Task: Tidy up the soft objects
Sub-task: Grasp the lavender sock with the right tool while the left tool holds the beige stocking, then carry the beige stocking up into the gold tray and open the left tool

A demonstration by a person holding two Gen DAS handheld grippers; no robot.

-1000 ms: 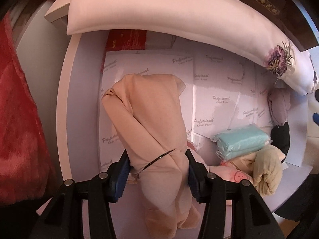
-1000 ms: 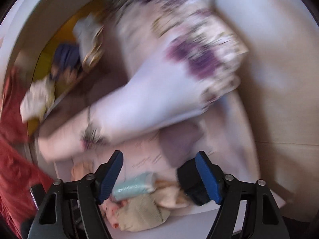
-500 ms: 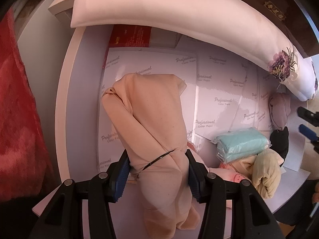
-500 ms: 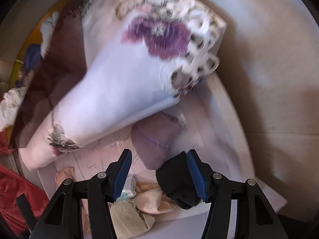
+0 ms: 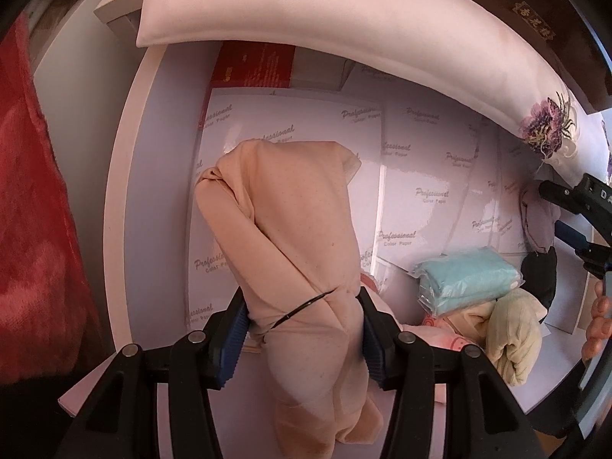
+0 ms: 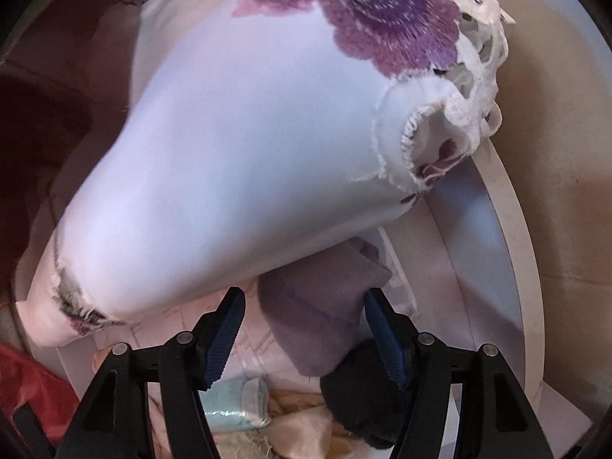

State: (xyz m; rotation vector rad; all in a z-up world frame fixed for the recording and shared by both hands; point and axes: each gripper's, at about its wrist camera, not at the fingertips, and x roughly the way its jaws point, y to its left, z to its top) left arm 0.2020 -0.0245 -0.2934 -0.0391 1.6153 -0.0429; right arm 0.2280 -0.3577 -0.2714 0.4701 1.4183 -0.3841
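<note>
My left gripper [image 5: 302,329] is shut on a peach stocking bundle [image 5: 290,222] tied with a thin black band, and points down over the paper-lined tray [image 5: 126,176]. My right gripper [image 6: 302,329] straddles a folded purple sock [image 6: 317,306] that lies half under the white floral pillow [image 6: 248,134]. Its jaws are opening. The right pad sits at the sock's edge and the left pad stands off it. A black sock [image 6: 359,390] lies just below. In the left wrist view the right gripper's fingers [image 5: 570,195] reach in over the purple sock [image 5: 539,222].
The long pillow [image 5: 344,26] arches across the tray's back. A teal packet [image 5: 466,279], a cream sock [image 5: 512,336] and a pink item [image 5: 432,329] are piled at the front right. A red box [image 5: 256,65] stands behind, red fabric [image 5: 30,229] hangs at left. A person's fingers [image 5: 596,325] show at right.
My right gripper has come down toward the purple sock, which now sits between its jaws, and its fingers have entered the left wrist view. The left gripper and its bundle have stayed put.
</note>
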